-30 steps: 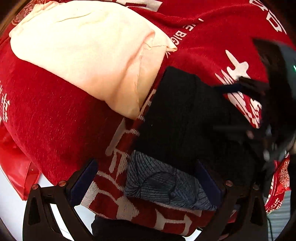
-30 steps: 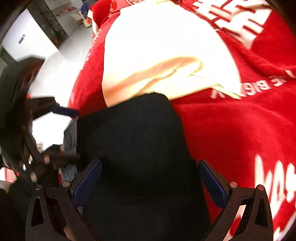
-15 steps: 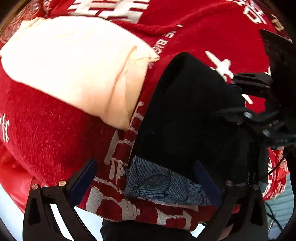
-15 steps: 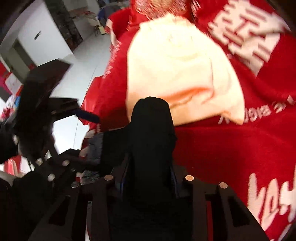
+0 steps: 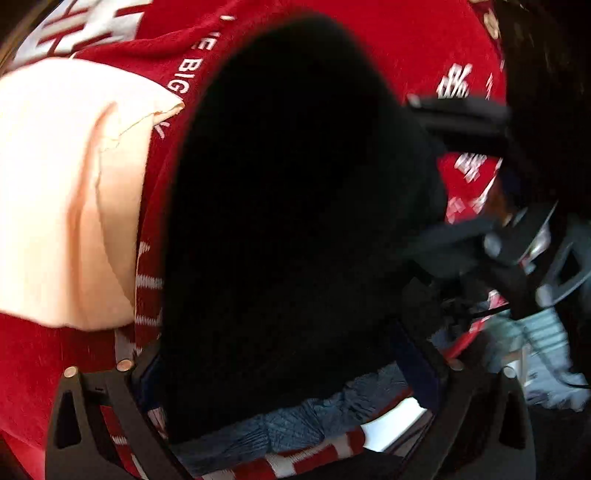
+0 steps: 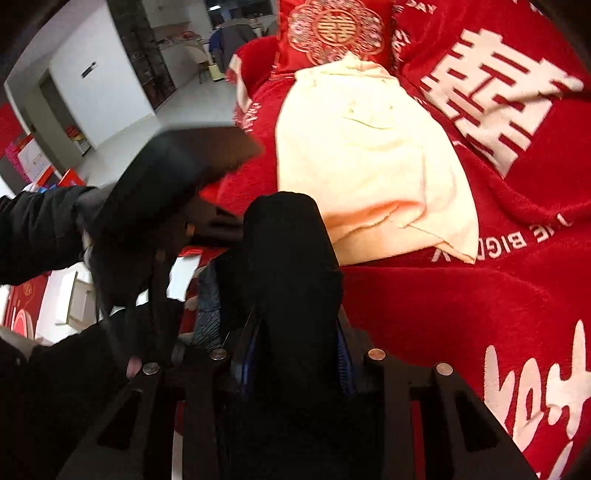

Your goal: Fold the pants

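Observation:
The black pants rise in a bunched hump off the red blanket and fill the middle of the left wrist view. My left gripper straddles their near end with its jaws closing; the cloth lies between the pads. In the right wrist view my right gripper is shut on a narrow fold of the pants and holds it up. The left gripper's dark body and a black sleeve sit to the left there. The right gripper shows blurred at the right of the left wrist view.
A cream cloth lies folded on the blanket just beyond the pants, also the cream cloth at left. A blue-grey patterned cloth peeks from under the pants. A red embroidered pillow is at the back; white floor lies past the bed's edge.
The right gripper shut on the pants and raised them into a tall fold. The left gripper rolled and moved in over the pants, and its jaws narrowed around them.

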The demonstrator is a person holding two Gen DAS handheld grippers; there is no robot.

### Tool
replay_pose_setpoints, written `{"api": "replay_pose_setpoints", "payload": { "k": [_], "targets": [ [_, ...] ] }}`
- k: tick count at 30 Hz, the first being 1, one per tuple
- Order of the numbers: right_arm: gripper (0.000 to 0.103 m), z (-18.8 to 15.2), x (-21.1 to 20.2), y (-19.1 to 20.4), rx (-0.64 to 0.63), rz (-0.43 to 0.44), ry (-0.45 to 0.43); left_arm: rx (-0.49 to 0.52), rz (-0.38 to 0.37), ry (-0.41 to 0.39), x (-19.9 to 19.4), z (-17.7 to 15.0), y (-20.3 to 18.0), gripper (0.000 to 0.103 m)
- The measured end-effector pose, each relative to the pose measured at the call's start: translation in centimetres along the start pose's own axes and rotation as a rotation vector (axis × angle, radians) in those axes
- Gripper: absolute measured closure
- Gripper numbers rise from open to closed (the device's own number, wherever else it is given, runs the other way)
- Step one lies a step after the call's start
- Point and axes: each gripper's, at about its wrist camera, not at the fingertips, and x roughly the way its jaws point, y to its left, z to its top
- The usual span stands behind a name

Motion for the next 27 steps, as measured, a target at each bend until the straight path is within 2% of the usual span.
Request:
{"api": "replay_pose_setpoints", "payload": {
  "k": [1,2,3,4,5,8,10,11,13,15,18,20,21,22,24,25,27],
  "targets": [
    [0.066,0.0,0.1,-0.2,0.012,-0.004,0.003,0.023,0.035,0.007,0.2,0.0,-0.4,0.031],
    [0.064,0.0,0.4,-0.4,0.027,-0.017,0.018,0.018,0.018,0.011,0.2,0.0,-0.5,0.049],
    [0.061,-0.1,0.3,-0.5,0.041,-0.029,0.025,0.007,0.018,0.004,0.0,-0.1,-0.6,0.053],
    [0.052,-0.1,0.1,-0.6,0.060,-0.038,0.019,0.008,0.032,-0.003,-0.2,-0.2,-0.8,0.054],
    [0.049,-0.1,-0.6,-0.7,0.080,-0.049,0.002,0.013,0.058,-0.010,-0.3,-0.3,-1.2,0.056],
    [0.048,-0.8,-3.7,-0.7,0.136,-0.102,-0.064,0.022,0.131,-0.011,-0.6,-0.3,-2.7,0.060],
    [0.045,-2.1,-5.2,0.1,0.156,-0.185,-0.057,0.033,0.166,-0.008,-0.9,0.0,-3.7,0.063],
    [0.025,-2.8,-5.6,0.7,0.161,-0.201,-0.058,0.036,0.183,-0.004,-1.0,0.1,-4.2,0.065],
    [0.003,-4.8,-5.8,2.6,0.169,-0.233,-0.054,0.034,0.203,0.007,-1.1,0.3,-4.8,0.067],
    [0.003,-7.0,-4.6,4.7,0.165,-0.237,-0.035,0.020,0.217,0.021,-1.4,0.8,-4.9,0.068],
    [0.003,-10.4,-0.7,5.7,0.207,-0.337,0.116,-0.005,0.225,0.040,-1.7,0.7,-5.3,0.068],
    [0.002,-13.4,1.7,5.2,0.287,-0.351,0.226,-0.007,0.226,0.044,-1.8,0.7,-5.7,0.069],
    [0.002,-14.6,1.7,5.3,0.313,-0.364,0.229,-0.004,0.235,0.042,-2.0,0.6,-6.0,0.069],
    [0.002,-15.4,1.0,5.9,0.321,-0.387,0.196,0.003,0.247,0.037,-2.6,0.4,-6.4,0.069],
    [0.002,-17.1,-0.7,6.7,0.404,-0.334,0.160,0.022,0.272,0.028,-3.0,0.4,-7.4,0.070],
    [0.002,-17.9,-1.8,7.0,0.447,-0.302,0.118,0.038,0.286,0.024,-3.2,0.5,-8.1,0.070],
    [0.002,-19.3,-4.5,7.9,0.488,-0.315,-0.004,0.061,0.306,0.017,-3.2,0.9,-9.2,0.070]
  ]
}}
